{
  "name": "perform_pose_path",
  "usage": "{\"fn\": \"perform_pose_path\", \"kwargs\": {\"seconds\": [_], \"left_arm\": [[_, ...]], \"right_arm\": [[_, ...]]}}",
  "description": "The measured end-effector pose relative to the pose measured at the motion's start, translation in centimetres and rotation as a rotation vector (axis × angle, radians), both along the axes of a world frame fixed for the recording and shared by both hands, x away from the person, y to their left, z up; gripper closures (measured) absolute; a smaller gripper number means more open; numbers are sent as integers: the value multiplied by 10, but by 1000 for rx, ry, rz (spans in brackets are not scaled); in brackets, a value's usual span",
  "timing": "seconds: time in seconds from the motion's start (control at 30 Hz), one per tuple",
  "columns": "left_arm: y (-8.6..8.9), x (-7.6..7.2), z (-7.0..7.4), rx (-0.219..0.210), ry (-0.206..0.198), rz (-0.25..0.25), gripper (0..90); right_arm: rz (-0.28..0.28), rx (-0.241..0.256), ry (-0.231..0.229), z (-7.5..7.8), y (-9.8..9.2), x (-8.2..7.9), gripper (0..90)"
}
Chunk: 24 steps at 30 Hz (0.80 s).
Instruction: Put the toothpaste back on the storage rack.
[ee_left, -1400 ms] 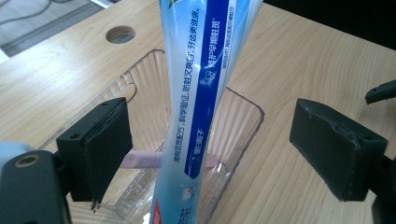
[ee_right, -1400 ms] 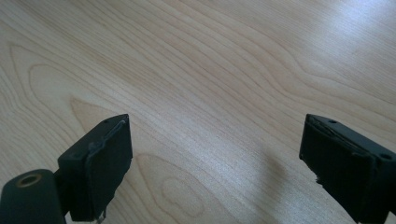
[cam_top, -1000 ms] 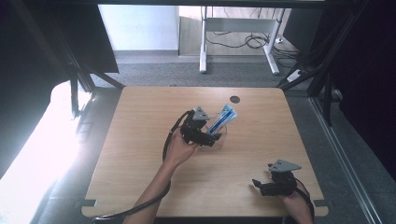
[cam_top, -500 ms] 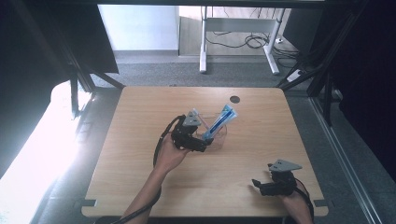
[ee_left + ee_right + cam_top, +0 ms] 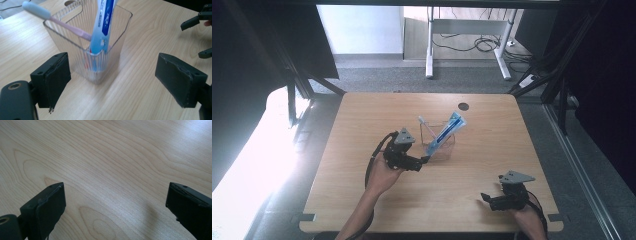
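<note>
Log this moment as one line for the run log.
left gripper: open, near clear cup | cup: toothbrush, toothpaste tube inside | right gripper: open, apart over table

**An office-like recording room**

A bare wooden counter (image 5: 377,120) with a cable hole (image 5: 463,106) stands inside a dark metal frame (image 5: 562,65). Beyond its far edge: grey carpet (image 5: 377,75), a white-legged desk (image 5: 467,45) and loose cables (image 5: 477,44) on the floor.

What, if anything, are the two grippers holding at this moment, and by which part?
Nothing is held. The left gripper is open, short of the clear cup; the right gripper is open over the bare table.
</note>
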<state>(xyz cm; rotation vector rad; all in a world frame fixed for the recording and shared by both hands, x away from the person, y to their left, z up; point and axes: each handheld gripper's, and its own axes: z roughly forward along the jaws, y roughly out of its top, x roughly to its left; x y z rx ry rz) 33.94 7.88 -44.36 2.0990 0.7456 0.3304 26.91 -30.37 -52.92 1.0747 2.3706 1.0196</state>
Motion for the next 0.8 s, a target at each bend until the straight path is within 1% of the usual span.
{"fn": "perform_pose_path", "kwargs": {"seconds": [0.4, 0.5, 0.67, 0.8], "left_arm": [[27, -24, -12, -1, 15, 39, 131], [34, -31, -15, -19, 22, 52, 132], [46, -44, -27, -44, 37, 63, 132], [51, -54, -35, -40, 39, 76, 133]], "right_arm": [[-6, -3, -4, 0, 1, -1, 30], [-2, -7, -5, 0, 1, 0, 30], [0, -9, -6, 0, 2, -1, 30], [2, -11, -5, 0, 3, -1, 31]]}}
